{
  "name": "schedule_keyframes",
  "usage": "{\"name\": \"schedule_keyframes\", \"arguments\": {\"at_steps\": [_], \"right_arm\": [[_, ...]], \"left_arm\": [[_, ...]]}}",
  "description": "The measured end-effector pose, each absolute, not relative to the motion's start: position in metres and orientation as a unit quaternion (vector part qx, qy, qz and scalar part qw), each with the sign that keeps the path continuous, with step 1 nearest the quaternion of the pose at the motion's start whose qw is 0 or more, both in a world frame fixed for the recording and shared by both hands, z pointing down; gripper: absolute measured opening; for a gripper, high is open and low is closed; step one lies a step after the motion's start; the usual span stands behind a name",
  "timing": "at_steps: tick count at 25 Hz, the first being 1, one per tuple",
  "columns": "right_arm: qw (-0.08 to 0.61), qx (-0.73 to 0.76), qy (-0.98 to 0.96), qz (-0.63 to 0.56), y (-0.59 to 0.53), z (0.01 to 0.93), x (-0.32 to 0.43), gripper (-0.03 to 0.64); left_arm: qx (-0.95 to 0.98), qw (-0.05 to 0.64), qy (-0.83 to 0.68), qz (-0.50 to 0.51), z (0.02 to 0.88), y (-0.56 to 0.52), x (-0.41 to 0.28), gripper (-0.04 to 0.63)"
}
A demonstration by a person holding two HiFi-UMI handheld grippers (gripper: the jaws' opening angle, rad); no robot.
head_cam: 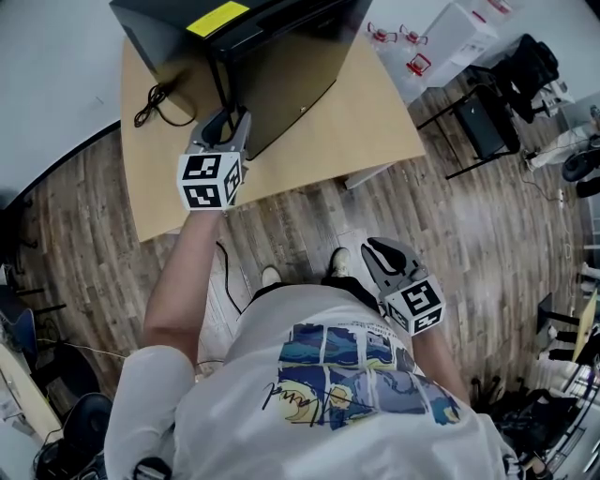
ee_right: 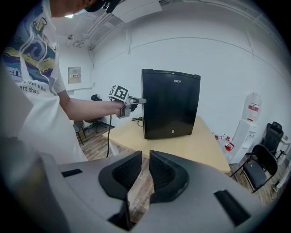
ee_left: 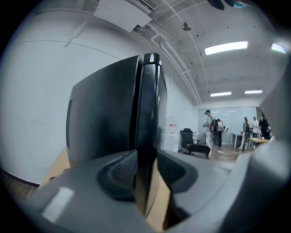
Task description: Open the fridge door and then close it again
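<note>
Fridge (head_cam: 281,80) cut off by top edge; door edge (ee_left: 148,113) blurred.

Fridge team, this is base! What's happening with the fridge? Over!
Left gripper clamped on fridge door edge. Right gripper empty, jaws nearly together. Door looks shut or barely ajar. Nothing in its way.

The fridge (ee_right: 170,102) is glossy black, with a yellow label (head_cam: 217,18) on its top. The surface (head_cam: 375,112) beneath it is pale tan wood, crossed by a black cable (head_cam: 155,101). The left tongs (head_cam: 230,124) and right tongs (ee_right: 144,159) are grey with black textured pads (ee_right: 123,175). Each carries a white cube (head_cam: 208,180) printed with black square markers. The floor (head_cam: 469,234) is streaked grey-brown planking. The person's shirt (head_cam: 234,412) is white with a blue-and-yellow panelled print (head_cam: 347,366).
</note>
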State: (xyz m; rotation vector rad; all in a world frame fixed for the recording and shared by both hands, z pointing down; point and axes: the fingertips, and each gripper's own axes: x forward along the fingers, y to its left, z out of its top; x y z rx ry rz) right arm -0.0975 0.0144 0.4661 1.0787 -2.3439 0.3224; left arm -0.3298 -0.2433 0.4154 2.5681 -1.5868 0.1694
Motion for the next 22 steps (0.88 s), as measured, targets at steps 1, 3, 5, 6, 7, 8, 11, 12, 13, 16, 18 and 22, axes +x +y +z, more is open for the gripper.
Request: {"name": "schedule_keyframes", "arguments": {"at_steps": [1,3,5,6,7,8,11,12,13,16,18,22], "right_arm": [[0.267,0.399,-0.869,0.119,0.014,0.467,-0.096,0.044],[0.266,0.396,-0.871,0.118,0.011,0.468,-0.092,0.044],[0.264,0.395,-0.873,0.115,0.008,0.466,-0.086,0.044],[0.262,0.394,-0.873,0.114,0.007,0.464,-0.083,0.044],[0.261,0.394,-0.874,0.113,0.006,0.464,-0.080,0.044],[0.260,0.392,-0.875,0.112,0.005,0.463,-0.077,0.044],[0.261,0.384,-0.879,0.108,0.003,0.462,-0.068,0.044],[0.261,0.381,-0.880,0.106,0.002,0.462,-0.063,0.044],[0.261,0.379,-0.881,0.105,0.002,0.462,-0.058,0.044],[0.258,0.379,-0.883,0.105,-0.001,0.458,-0.041,0.044],[0.256,0.378,-0.883,0.107,-0.003,0.457,-0.032,0.044],[0.254,0.368,-0.887,0.111,-0.004,0.459,-0.022,0.044]], "left_arm": [[0.847,0.059,-0.526,0.056,0.416,-0.243,-0.330,0.143],[0.844,0.060,-0.530,0.057,0.417,-0.243,-0.330,0.143],[0.841,0.061,-0.535,0.058,0.417,-0.243,-0.329,0.143],[0.840,0.061,-0.537,0.059,0.416,-0.243,-0.329,0.143],[0.838,0.061,-0.539,0.059,0.416,-0.243,-0.330,0.143],[0.837,0.062,-0.541,0.059,0.416,-0.243,-0.330,0.143],[0.831,0.064,-0.549,0.058,0.417,-0.243,-0.332,0.143],[0.829,0.064,-0.552,0.058,0.417,-0.242,-0.332,0.143],[0.827,0.064,-0.555,0.057,0.416,-0.242,-0.332,0.143],[0.823,0.065,-0.562,0.053,0.415,-0.241,-0.331,0.144],[0.821,0.067,-0.565,0.052,0.415,-0.240,-0.330,0.144],[0.815,0.069,-0.572,0.051,0.415,-0.238,-0.332,0.144]]}}
